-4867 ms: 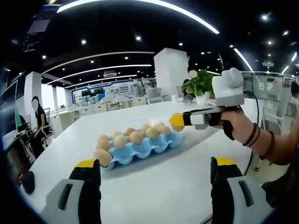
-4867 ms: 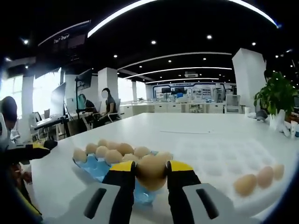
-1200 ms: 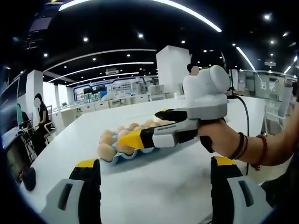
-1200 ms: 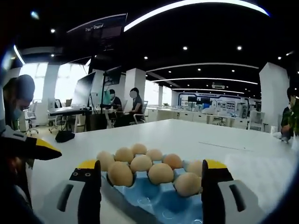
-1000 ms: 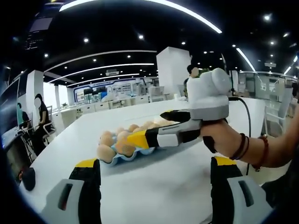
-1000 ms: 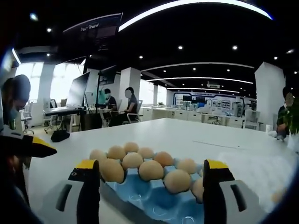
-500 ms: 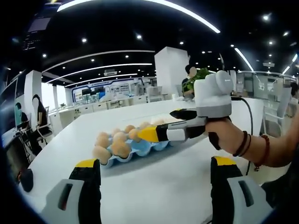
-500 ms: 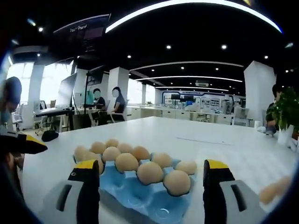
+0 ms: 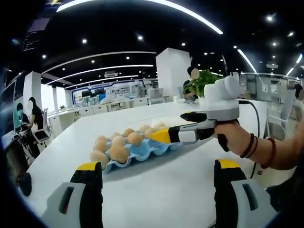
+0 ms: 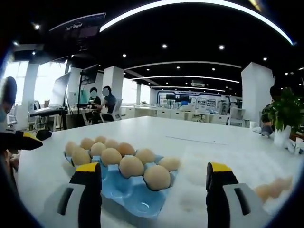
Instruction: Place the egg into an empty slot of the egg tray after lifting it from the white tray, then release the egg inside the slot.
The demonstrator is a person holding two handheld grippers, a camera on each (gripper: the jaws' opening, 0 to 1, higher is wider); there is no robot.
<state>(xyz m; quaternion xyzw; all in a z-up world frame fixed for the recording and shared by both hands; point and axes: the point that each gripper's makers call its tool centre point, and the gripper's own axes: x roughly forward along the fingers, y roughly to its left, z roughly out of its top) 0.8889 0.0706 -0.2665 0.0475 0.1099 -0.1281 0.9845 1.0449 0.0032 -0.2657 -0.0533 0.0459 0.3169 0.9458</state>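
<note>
Right gripper [image 10: 153,190] – fingers spread wide, nothing between them; seen also centre-right of left gripper view. Left gripper [image 9: 159,190] likewise wide open, empty, at bottom of frame.

Blue moulded egg tray [image 10: 124,191] lower left of centre on white counter [image 10: 199,142], brown eggs [image 10: 131,166] in slots, empty cups at near edge. White tray [image 10: 278,199] lower right, more eggs [image 10: 270,189] on it.

Judgement: next egg due – swing right toward white tray, straddle one egg, close gently.
</note>
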